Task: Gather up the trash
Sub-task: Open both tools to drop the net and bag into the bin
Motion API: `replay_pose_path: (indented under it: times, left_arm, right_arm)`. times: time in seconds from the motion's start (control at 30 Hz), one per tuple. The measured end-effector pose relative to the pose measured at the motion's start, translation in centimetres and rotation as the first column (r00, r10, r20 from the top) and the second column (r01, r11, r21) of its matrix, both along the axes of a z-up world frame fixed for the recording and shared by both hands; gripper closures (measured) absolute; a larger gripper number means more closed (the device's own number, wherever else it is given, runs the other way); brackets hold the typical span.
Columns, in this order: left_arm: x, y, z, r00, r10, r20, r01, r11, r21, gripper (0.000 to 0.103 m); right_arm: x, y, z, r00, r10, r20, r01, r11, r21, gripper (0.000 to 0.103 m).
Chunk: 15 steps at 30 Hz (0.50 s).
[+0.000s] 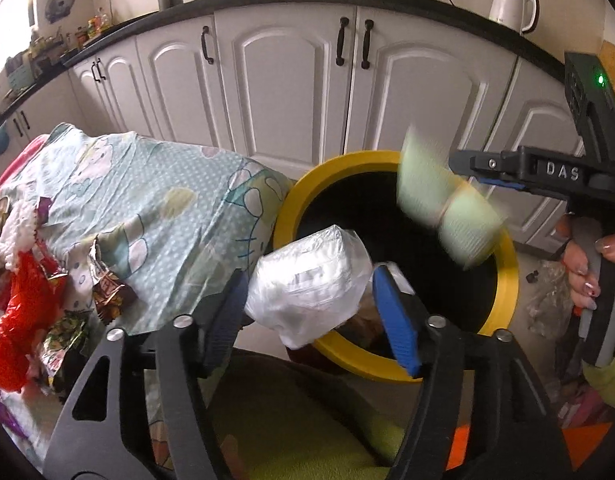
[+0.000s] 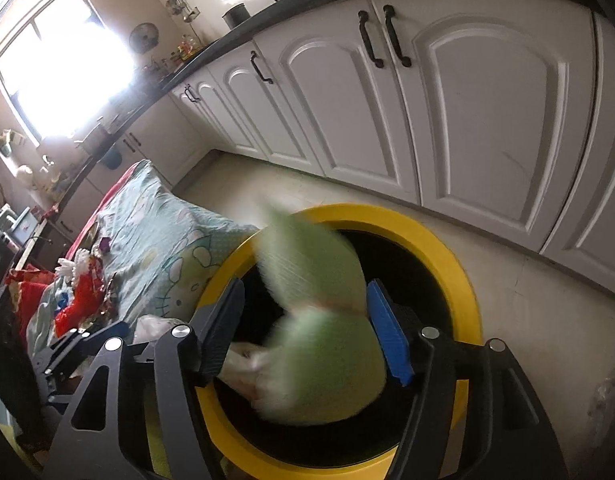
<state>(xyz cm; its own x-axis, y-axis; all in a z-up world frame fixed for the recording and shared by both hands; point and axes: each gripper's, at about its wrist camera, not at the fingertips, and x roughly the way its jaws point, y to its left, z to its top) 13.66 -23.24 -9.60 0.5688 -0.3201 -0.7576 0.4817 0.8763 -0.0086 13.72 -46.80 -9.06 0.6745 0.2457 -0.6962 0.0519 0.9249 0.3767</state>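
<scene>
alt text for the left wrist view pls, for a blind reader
The left tongs, open, have a crumpled clear plastic bag between their fingers, beside a yellow-rimmed bin. The right tongs release a blurred green packet above it. More wrappers lie on the cloth-covered table.

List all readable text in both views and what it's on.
"DAS": raised letters on the right tool's black body, seen in the left wrist view.
Brown snack wrapper on the bedsheet: has print, too crumpled and small to read.
Right wrist view: nothing legible; the green packet is motion-blurred.
</scene>
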Motion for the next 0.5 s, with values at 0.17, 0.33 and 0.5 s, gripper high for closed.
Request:
replay_pose_path:
  times: [0.17,0.33,0.5]
  left_arm:
    - [-0.2,1.6,1.6,0.999,0.039,0.025,-0.037,0.997,-0.071,0.027]
    - [-0.4,4.1,3.1,0.993,0.103,0.065,-0.095,0.988,-0.125,0.020]
    - [-0.8,7.1,4.9,0.975,0.184,0.122,-0.164,0.974,-0.158,0.015]
  right_arm:
    - [-0.2,0.5,0.7,1.000,0.001,0.020,0.000,1.000,-0.022,0.040]
    - [-0.5,2.3,2.2,0.998,0.035,0.060,-0.032,0.998,-0.057,0.039]
    - [-0.9,4.7,3.7,0.991,0.090,0.098,-0.081,0.993,-0.085,0.036]
